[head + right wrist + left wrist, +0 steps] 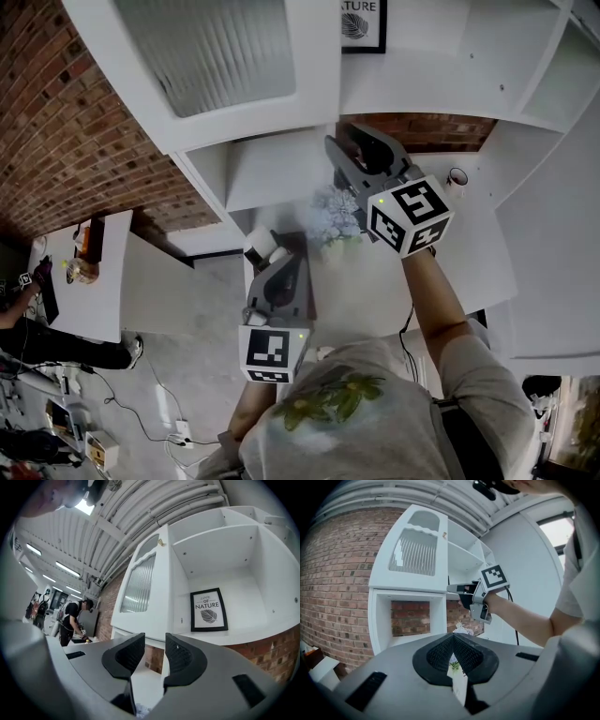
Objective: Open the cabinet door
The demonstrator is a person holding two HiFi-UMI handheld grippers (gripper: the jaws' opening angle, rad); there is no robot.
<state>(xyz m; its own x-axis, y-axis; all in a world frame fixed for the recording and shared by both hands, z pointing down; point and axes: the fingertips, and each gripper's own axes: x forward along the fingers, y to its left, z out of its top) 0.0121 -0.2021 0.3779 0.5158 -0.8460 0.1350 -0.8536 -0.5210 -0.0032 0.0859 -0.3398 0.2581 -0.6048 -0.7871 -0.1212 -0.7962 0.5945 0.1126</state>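
The white cabinet door (202, 66) with its ribbed glass pane (138, 583) hangs on the upper cabinet, a small knob (161, 541) near its right edge. My right gripper (155, 641) is raised to the door's lower right corner (446, 590), jaws a little apart with only background in the gap. In the head view the right gripper (339, 148) points at the door's underside. My left gripper (453, 637) is held lower, over the counter, pads meeting at the tips. Whether the door is ajar is unclear.
A framed leaf print (208, 609) stands in the open shelf to the door's right. Pale flowers (336, 217) and a mug (457, 177) sit on the white counter (487, 253). Brick wall (56, 122) at left, a side table (103, 309), a person (72, 616) beyond.
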